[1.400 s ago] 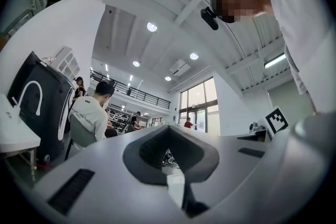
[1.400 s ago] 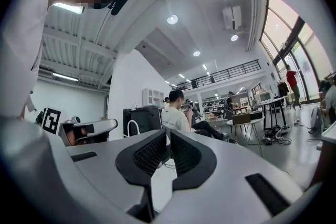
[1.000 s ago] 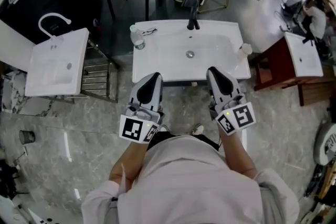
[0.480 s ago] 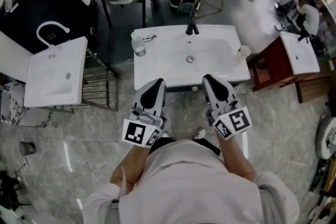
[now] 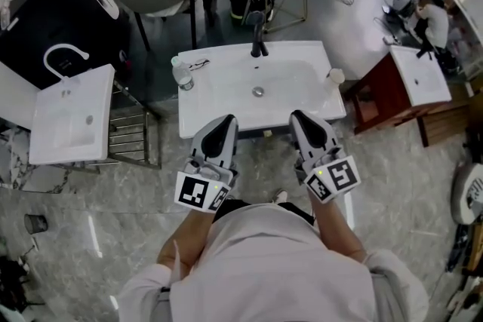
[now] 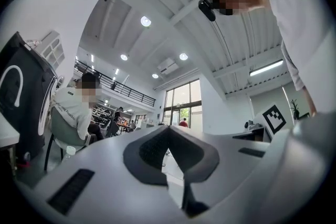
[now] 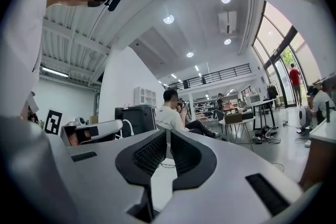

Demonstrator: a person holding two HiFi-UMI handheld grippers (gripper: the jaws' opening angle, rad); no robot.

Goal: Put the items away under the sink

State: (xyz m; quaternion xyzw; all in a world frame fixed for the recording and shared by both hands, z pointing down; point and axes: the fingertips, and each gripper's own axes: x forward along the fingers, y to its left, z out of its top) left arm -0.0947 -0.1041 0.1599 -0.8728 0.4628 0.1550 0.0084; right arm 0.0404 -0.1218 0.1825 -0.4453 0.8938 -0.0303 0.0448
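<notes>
**Closing in on the sink, both claws empty**

The left claw [image 6: 168,135] is closed, its dark pads meeting at the tip with nothing between them. The right claw [image 7: 168,136] is the same, pressed together on nothing. Both point forward and up into the room, so their own views show only ceiling and people far off.

The change over the last second is in our stance, not in the claws. In the head view the claws hold almost the same place and stay closed. The sink [image 5: 207,111] now sits lower and further left in the frame. Its front rim reaches further under the two claw tips than it did. We read this as a step or lean towards the sink.

No item has been picked up yet, so the task is at its very start. The things to put away are on the white worktop [image 5: 321,103] around the basin. A clear bottle [image 5: 181,75] stands at the back left corner. A small dark object [image 5: 198,64] lies just beside it, and we cannot tell what it is. A small pale cup [image 5: 335,76] stands at the right edge. The faucet [image 5: 258,38] rises at the back between them.

From above, the sink hides the space under it. We judge that a claw must open over the bottle or the cup next.
</notes>
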